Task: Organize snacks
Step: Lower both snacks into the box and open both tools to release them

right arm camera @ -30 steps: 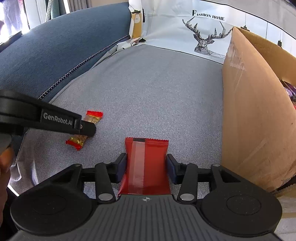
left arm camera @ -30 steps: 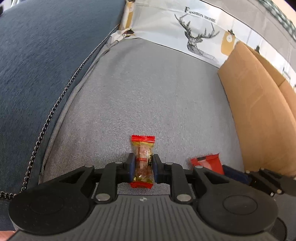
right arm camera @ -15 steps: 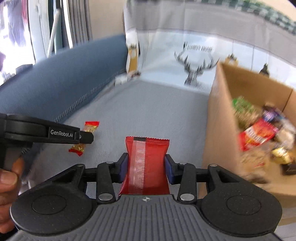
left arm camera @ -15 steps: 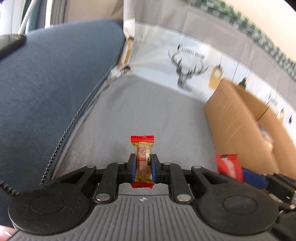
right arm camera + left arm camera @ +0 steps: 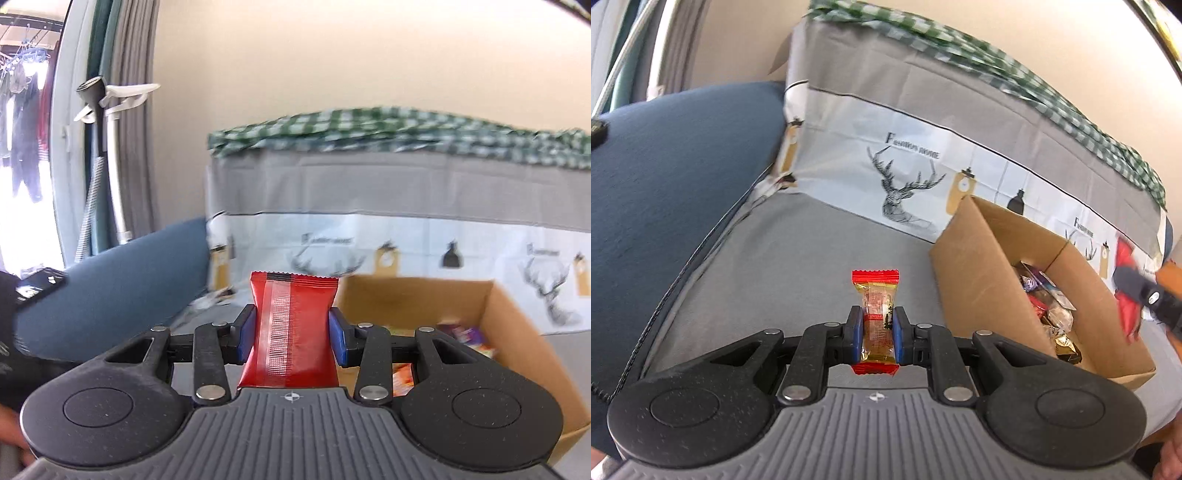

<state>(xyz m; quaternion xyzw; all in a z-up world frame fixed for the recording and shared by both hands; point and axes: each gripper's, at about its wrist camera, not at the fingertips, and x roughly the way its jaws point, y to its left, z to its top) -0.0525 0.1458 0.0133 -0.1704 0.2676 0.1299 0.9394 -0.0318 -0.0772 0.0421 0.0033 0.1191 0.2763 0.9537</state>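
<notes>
Tongs, two sets, each clamped on one snack: the left tongs pinch a small candy across its middle, the right tongs squeeze a wider red packet so that its sides bow inward between the blue pads; the right set's jaws have just been closing on that packet. Largest thing in view is one sofa: grey seat cushion, dark blue armrest to the left, and a backrest cover printed with deer heads and topped by one green checked cloth. One open cardboard box stands on the seat toward the right, against the backrest, its flaps up and its near wall cutting off the seat's right part; a jumble of wrapped snacks lies in its bottom, too mixed to count. Seat between armrest and box is bare and open. Both held snacks are off the cushion; the candy hangs over the bare seat left of the box, the red packet is before the box's open top. Candy: clear-gold wrapper, red crimped ends, upright. Red packet: glossy, pale seam strip down its middle, serrated top edge. In the left wrist view the right tongs show blurred at the far right edge.
</notes>
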